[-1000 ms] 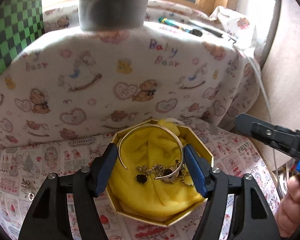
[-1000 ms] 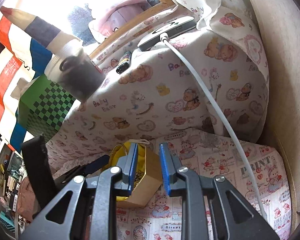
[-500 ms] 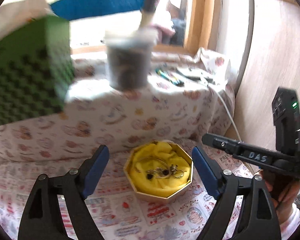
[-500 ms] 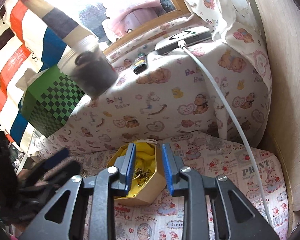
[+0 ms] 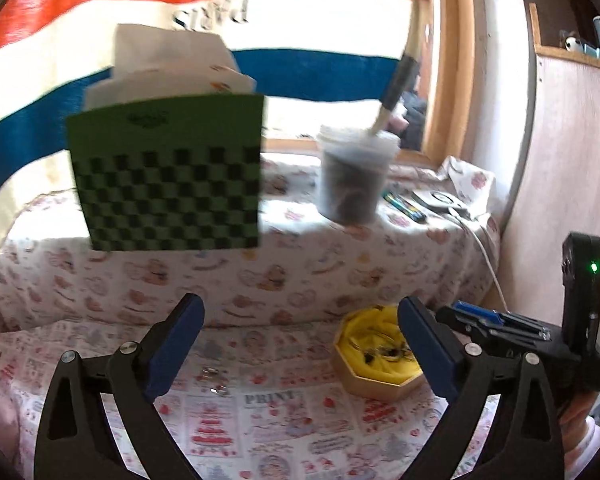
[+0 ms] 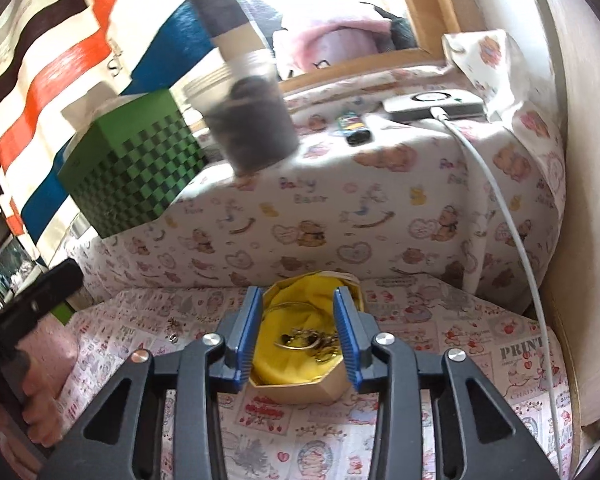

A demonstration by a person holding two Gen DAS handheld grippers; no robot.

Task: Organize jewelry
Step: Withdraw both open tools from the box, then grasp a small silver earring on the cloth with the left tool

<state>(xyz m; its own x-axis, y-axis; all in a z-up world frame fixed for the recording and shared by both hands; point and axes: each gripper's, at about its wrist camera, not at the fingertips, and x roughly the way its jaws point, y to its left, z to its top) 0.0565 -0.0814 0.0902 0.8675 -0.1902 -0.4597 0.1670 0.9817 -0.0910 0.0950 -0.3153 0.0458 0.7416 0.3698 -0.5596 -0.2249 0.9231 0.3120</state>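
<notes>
An octagonal cardboard box (image 5: 380,386) lined with yellow cloth sits on the printed cloth, with a gold bangle and chains (image 6: 306,340) inside. My left gripper (image 5: 299,320) hovers back and to the left of the box, jaws opening wide with nothing between them. Two small loose jewelry pieces (image 5: 211,372) lie on the cloth under it. My right gripper (image 6: 298,312) hangs just above the box (image 6: 300,394), jaws opening, pads touching nothing. In the left wrist view the right gripper (image 5: 496,322) shows beside the box.
A raised ledge covered in bear-print cloth (image 6: 340,208) rises behind the box. On it stand a green checkered box (image 5: 168,184), a plastic cup with dark contents (image 5: 354,184), a pen (image 5: 404,204) and a charger with a white cable (image 6: 504,216). A wooden panel (image 5: 564,152) closes the right side.
The left gripper pulled back and up from the box and its jaws spread wide. The right gripper shifted over the box and its jaws widened.
</notes>
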